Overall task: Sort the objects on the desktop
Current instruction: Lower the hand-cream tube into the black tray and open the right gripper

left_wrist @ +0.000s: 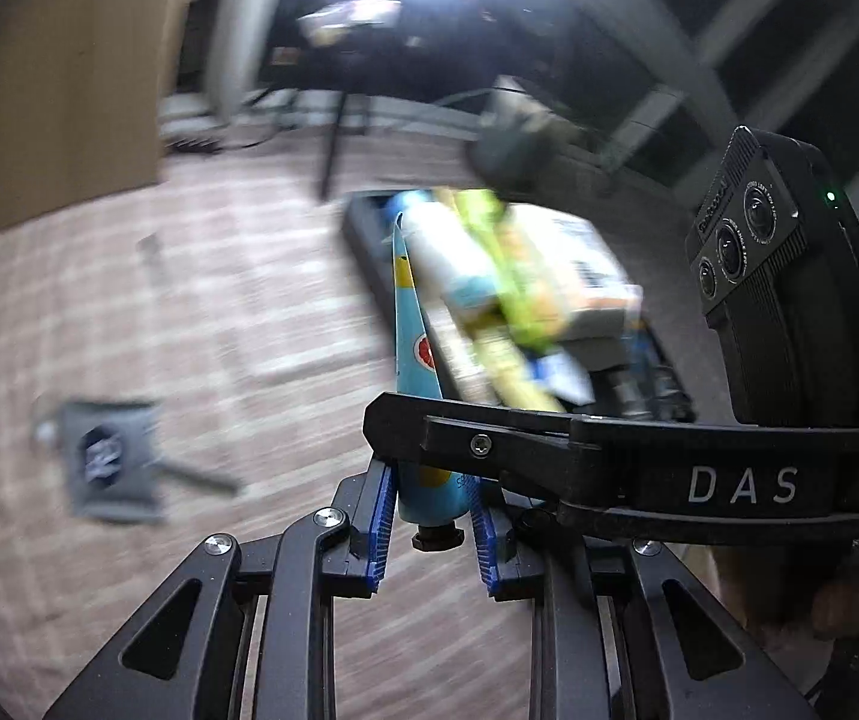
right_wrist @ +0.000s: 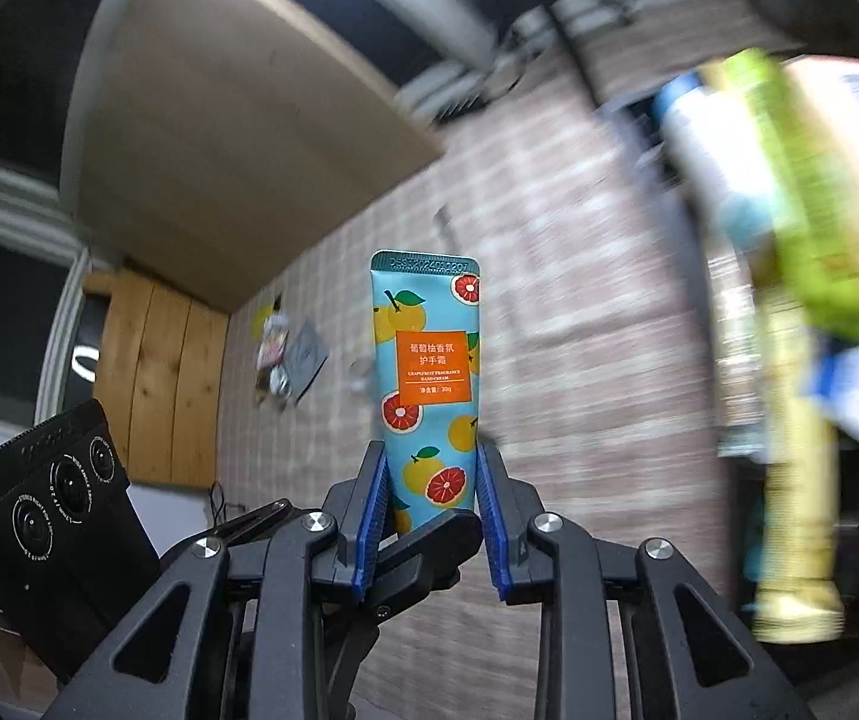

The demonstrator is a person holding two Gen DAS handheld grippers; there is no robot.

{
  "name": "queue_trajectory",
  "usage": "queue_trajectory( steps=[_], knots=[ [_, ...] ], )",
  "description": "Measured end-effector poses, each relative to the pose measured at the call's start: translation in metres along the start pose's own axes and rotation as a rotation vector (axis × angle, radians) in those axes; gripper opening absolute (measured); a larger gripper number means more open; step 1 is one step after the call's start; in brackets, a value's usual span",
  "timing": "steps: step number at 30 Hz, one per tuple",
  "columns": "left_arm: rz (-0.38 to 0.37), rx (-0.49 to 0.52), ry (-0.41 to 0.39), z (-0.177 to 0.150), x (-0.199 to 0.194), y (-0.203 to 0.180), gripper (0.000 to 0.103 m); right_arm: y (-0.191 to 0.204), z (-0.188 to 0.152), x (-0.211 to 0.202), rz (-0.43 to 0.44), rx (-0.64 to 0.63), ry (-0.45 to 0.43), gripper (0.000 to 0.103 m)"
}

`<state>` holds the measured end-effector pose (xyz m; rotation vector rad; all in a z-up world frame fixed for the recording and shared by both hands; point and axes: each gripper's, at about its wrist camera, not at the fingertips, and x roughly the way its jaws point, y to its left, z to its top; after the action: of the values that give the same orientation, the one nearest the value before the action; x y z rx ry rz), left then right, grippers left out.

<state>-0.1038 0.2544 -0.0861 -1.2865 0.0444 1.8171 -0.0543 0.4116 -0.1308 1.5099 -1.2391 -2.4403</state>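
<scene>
1. Left wrist view: the left gripper (left_wrist: 432, 513) has its blue pads (left_wrist: 383, 525) closed on the low end of the hand cream tube (left_wrist: 414, 336), near the small black cap (left_wrist: 438, 539). The tube points forward, above the checked tablecloth (left_wrist: 189, 312). The black arm of the other tool, marked DAS, crosses in front of it. Behind it a black tray (left_wrist: 363, 234) is full of blurred things: a white tube (left_wrist: 447, 258), a yellow-green pack (left_wrist: 501, 276) and a carton (left_wrist: 579, 264). A dark flat packet (left_wrist: 108, 459) lies on the cloth to the left

2. Right wrist view: the right gripper (right_wrist: 429, 516) is narrowed on the same tube (right_wrist: 426, 360), its pads against both sides of the lower body. So both tools seem to hold one tube, though a black part hides its bottom here. The crimped end (right_wrist: 425, 262) points away. The tray items (right_wrist: 789, 240) are a blur at the right

3. Handling, as I judge it: the tube is light, soft and smooth, so it can bend or slip under a hard squeeze. The best hold is low on the body, just above the cap shoulder, where it is more stiff, with gentle pressure so that no cream is pressed out
</scene>
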Motion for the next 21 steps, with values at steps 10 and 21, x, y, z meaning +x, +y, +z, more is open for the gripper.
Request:
queue_trajectory(
  steps=[10, 21],
  knots=[
    [-0.119, 0.161, 0.068, 0.026, 0.072, -0.137, 0.025, -0.096, 0.001, -0.11, -0.082, 0.094, -0.116, 0.026],
    [-0.164, 0.24, 0.195, 0.022, 0.164, -0.218, 0.025, -0.202, -0.01, -0.152, -0.14, 0.24, -0.141, 0.026]
  ],
)
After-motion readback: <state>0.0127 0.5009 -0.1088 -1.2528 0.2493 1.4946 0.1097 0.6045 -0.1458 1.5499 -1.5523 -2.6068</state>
